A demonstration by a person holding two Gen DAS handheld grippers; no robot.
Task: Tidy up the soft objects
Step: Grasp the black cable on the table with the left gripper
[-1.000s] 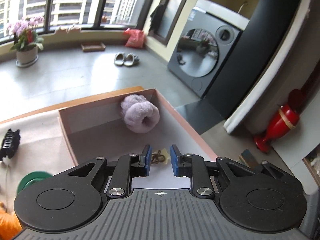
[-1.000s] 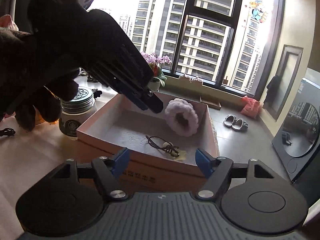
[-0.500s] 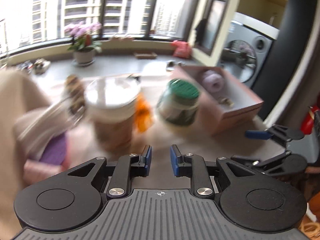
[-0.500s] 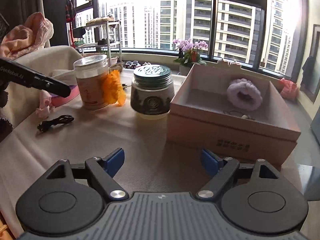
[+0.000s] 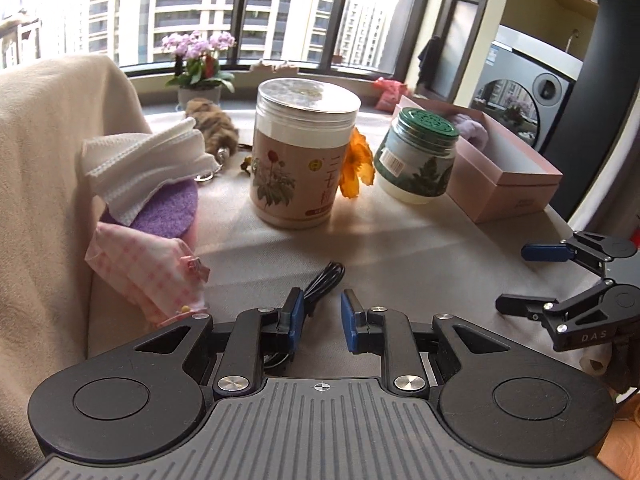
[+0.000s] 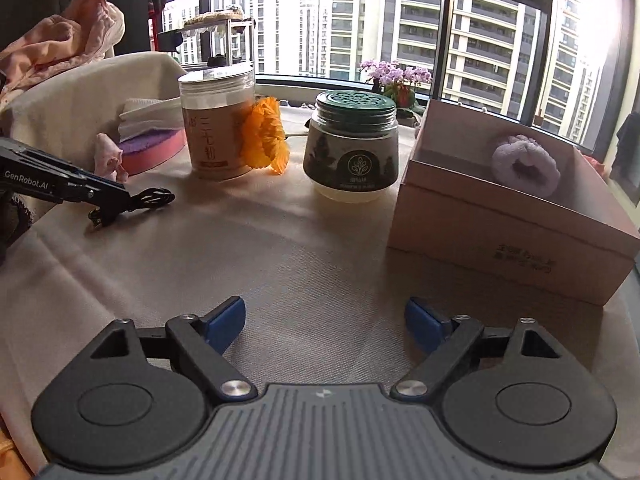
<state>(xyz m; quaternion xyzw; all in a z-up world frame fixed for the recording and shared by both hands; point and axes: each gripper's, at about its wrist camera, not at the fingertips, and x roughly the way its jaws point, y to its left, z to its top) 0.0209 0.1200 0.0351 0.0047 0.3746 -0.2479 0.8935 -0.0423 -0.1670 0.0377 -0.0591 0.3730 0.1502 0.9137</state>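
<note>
Nearest, the left gripper [image 5: 320,322] stands narrowly parted with a black cord hair tie [image 5: 323,280] just ahead, nothing pinched. The right gripper [image 6: 325,322], opening wide, holds nothing. Farther off, the pink cardboard box [image 6: 500,236] on the desk [image 6: 304,248] holds a fluffy lilac scrunchie [image 6: 524,164].

1. Box [image 6: 500,240]: pale pink card, dark print on its front.
2. Fluffy scrunchie [image 6: 524,164] inside the box: lilac.
3. Squat jar [image 6: 352,152]: dark green lid with openwork pattern, leaf-printed label, white base.
4. Tall jar [image 5: 304,152]: clear lid, beige label with floral drawing.
5. Fabric flower [image 6: 266,136]: orange.
6. Folded cloth [image 5: 148,164]: white, ribbed.
7. Round pad [image 5: 172,208]: purple.
8. Pouch [image 5: 148,272]: pink-and-white check.
9. Hair tie [image 5: 322,284]: black.
10. Table cover [image 6: 312,248]: beige.
</note>
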